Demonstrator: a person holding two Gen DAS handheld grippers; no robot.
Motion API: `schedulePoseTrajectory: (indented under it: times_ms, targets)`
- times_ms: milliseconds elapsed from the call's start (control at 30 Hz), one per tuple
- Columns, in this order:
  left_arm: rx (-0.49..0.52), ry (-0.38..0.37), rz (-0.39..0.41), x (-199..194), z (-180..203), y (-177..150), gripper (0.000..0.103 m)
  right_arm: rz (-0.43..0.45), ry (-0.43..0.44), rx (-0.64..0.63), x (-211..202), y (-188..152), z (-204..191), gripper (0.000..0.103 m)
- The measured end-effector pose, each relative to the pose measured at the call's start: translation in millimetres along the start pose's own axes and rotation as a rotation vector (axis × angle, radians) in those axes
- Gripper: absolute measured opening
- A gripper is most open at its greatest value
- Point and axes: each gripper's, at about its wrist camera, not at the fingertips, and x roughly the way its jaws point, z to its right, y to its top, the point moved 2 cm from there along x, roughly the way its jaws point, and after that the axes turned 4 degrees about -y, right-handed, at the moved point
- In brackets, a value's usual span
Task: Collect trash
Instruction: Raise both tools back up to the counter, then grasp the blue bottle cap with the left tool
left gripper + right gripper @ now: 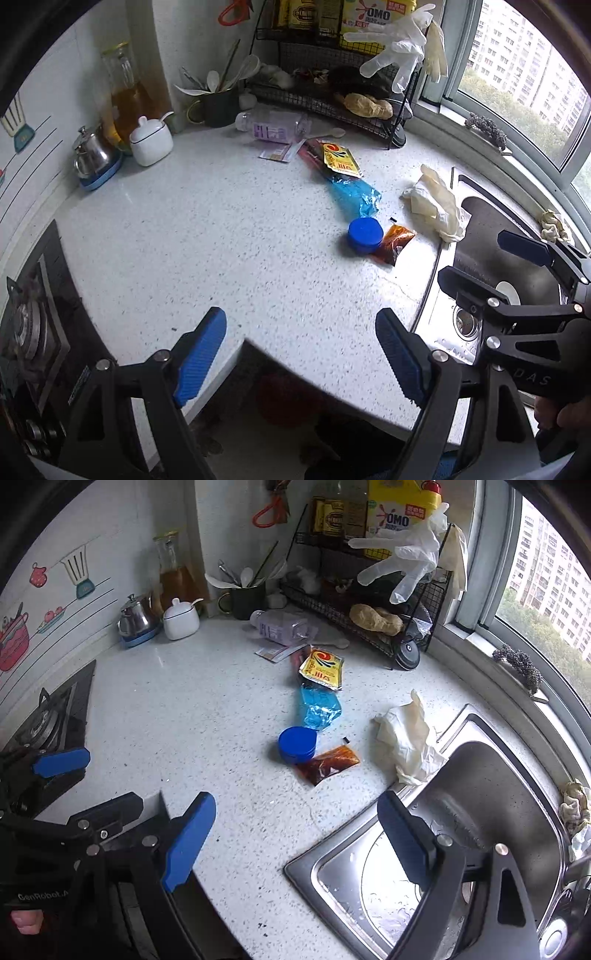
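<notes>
Left wrist view shows the left gripper with its two blue pads wide apart and nothing between them; it hangs over the near edge of the white speckled counter; the right gripper shows off to the right over the sink, and it is wide open and empty too. Right wrist view shows the right gripper from behind, one pad over the counter and one over the sink; the left gripper peeks in at the left, near the stove.

The trash lies in the middle of the counter, well apart from both grippers; a blue cap sits closest, touching a brown sauce packet; just behind them is a crumpled blue wrapper, then a yellow packet that lies partly on it; farther back a clear bottle lies on its side, with a small flat packet just in front of it. A crumpled cream glove lies at the sink's edge.

At the back left stand a small metal kettle, a white sugar pot and a dark mug full of spoons; a black wire rack stands at the back with a white glove hanging from it.
</notes>
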Motion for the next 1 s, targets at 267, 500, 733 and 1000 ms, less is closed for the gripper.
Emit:
schedulePoseTrajectory:
  times_ms: [267,500,733,1000]
  targets:
    - [0.028,-0.079,-0.066,54.5,21.0,45.7,0.082,-0.056,-0.055,0.039,30.1,20.0,41.2,0.089]
    - [0.042,-0.135,-0.146,102.8,32.7,63.9,0.082,-0.123,-0.089,0.058,64.1,27.0,65.7,0.089]
    - [0.057,-0.173,-0.202,137.9,42.4,74.1,0.082,-0.178,-0.112,0.080,88.7,25.3,81.9,0.089]
    - [0.076,-0.197,-0.232,163.7,45.2,78.4,0.082,-0.210,-0.129,0.108,108.6,23.1,90.5,0.089]
